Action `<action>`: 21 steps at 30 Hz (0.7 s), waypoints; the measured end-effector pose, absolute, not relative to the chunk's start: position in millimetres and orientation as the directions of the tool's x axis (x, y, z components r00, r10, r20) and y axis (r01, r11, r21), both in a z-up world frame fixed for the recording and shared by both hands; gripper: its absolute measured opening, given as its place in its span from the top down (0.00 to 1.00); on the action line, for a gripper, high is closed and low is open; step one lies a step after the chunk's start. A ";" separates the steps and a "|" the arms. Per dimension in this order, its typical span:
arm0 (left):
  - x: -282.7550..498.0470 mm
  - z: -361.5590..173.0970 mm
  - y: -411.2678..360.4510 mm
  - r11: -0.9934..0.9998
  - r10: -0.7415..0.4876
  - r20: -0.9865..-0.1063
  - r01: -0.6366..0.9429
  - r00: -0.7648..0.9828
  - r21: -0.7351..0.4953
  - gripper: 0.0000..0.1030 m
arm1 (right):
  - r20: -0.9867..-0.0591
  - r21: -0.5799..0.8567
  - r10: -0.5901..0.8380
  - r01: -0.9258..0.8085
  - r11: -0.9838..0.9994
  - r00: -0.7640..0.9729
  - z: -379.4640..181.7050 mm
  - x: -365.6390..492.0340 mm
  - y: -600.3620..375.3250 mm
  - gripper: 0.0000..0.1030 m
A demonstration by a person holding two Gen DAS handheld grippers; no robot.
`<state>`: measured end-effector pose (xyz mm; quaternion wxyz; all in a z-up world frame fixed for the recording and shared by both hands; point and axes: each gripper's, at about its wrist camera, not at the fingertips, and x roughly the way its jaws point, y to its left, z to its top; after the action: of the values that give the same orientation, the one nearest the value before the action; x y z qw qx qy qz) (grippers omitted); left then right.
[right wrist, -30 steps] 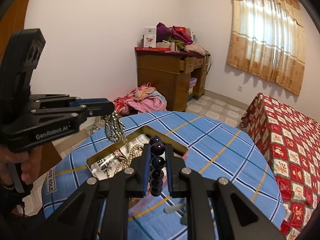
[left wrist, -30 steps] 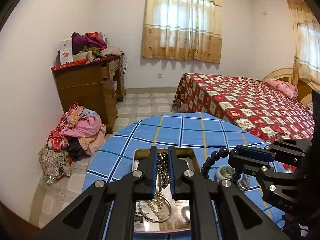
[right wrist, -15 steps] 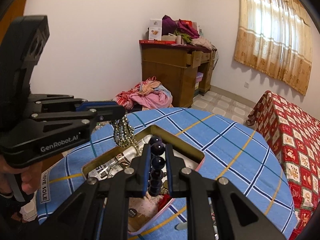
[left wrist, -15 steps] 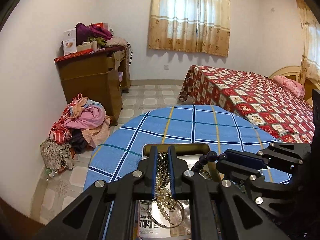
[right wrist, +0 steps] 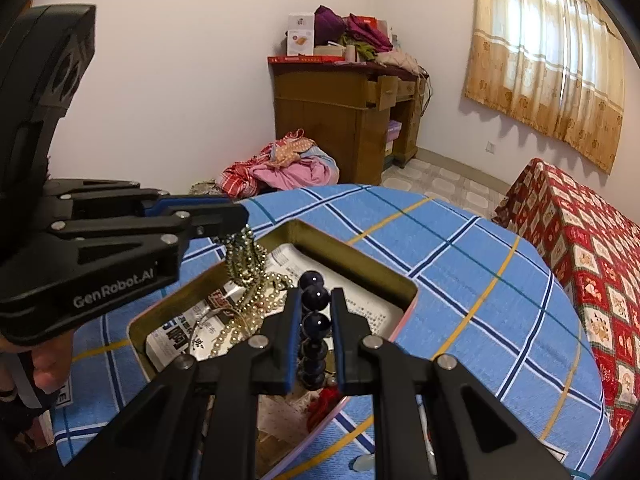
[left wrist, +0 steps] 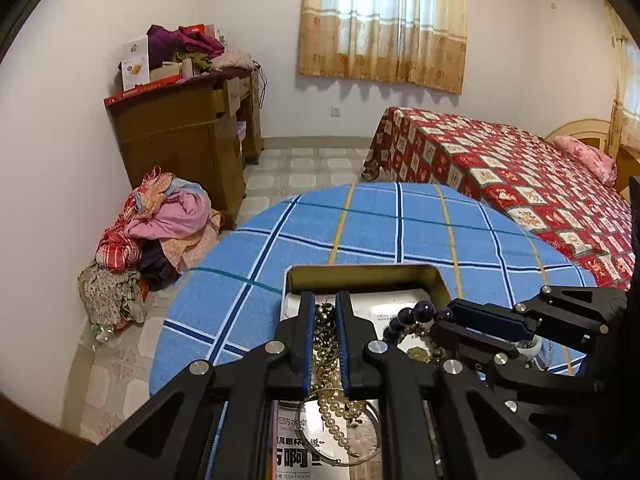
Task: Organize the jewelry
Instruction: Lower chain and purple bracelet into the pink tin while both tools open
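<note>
- Since a second ago, both grippers have come lower over the metal tin (right wrist: 404, 288).
- Left gripper (left wrist: 325, 312) is clamped on a gold bead chain (right wrist: 243, 260) dangling into the tin.
- Right gripper (right wrist: 314, 312) pinches a dark purple bead bracelet (right wrist: 315, 300) above the tin, on the blue checked tablecloth (left wrist: 360, 232).
</note>
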<state>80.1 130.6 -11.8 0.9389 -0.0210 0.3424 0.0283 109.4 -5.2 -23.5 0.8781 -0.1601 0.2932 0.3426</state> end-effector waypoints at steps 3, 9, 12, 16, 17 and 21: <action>83.8 -18.3 131.9 0.997 0.040 -0.657 -0.072 0.752 -0.021 0.91 | -0.629 -0.079 0.503 -0.693 0.717 0.593 -26.5 112.0 -4.5 0.84; 87.9 -29.1 134.7 0.997 0.041 -0.679 -0.073 0.733 -0.018 0.91 | -0.633 -0.082 0.496 -0.688 0.721 0.594 -29.3 116.0 -4.9 0.84; 88.9 -32.2 136.7 0.997 0.043 -0.686 -0.074 0.726 -0.017 0.91 | -0.635 -0.082 0.493 -0.686 0.723 0.595 -30.4 117.7 -5.2 0.84; 89.4 -32.6 137.9 0.997 0.045 -0.690 -0.075 0.723 -0.014 0.91 | -0.636 -0.086 0.490 -0.686 0.723 0.596 -31.5 117.6 -5.1 0.84; 89.5 -32.8 137.9 0.997 0.045 -0.690 -0.074 0.722 -0.012 0.91 | -0.636 -0.088 0.489 -0.686 0.722 0.597 -32.0 118.0 -5.1 0.84; 91.6 -33.9 139.3 0.997 0.049 -0.694 -0.077 0.718 -0.010 0.91 | -0.641 -0.099 0.481 -0.686 0.721 0.598 -34.8 119.7 -2.7 0.84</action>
<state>91.6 139.3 -33.9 0.9267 -0.0189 0.3738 0.0338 119.7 -2.7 -34.8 0.8774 -0.1704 0.3008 0.3327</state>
